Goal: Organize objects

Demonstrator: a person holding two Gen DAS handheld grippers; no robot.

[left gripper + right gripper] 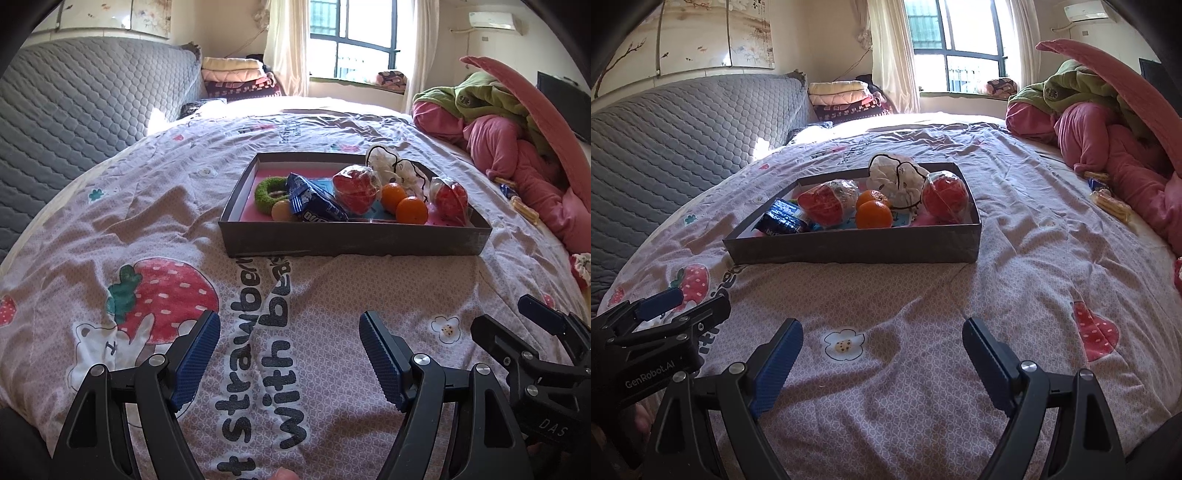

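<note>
A shallow dark box (pixel 354 240) (pixel 849 251) rests on the bed ahead of both grippers. In it lie a green ring (pixel 267 190), a blue snack packet (pixel 314 201) (pixel 785 219), two oranges (pixel 412 210) (pixel 873 214), two red wrapped items (pixel 356 186) (pixel 943 197), a small yellow ball (pixel 280 211) and a white scrunchie (pixel 395 166) (pixel 901 181). My left gripper (pixel 290 354) hangs open over the printed bedsheet, nothing between its blue pads. My right gripper (pixel 882 362) is open too, empty, over the sheet, short of the box.
The bedsheet (pixel 923 314) is pink with strawberry prints. A heap of pink and green bedding (pixel 1108 122) lies at the right, with yellow and blue snack packets (pixel 1108 201) beside it. A grey quilted headboard (pixel 74 110) stands at the left. Folded blankets (pixel 842 96) are stacked by the window.
</note>
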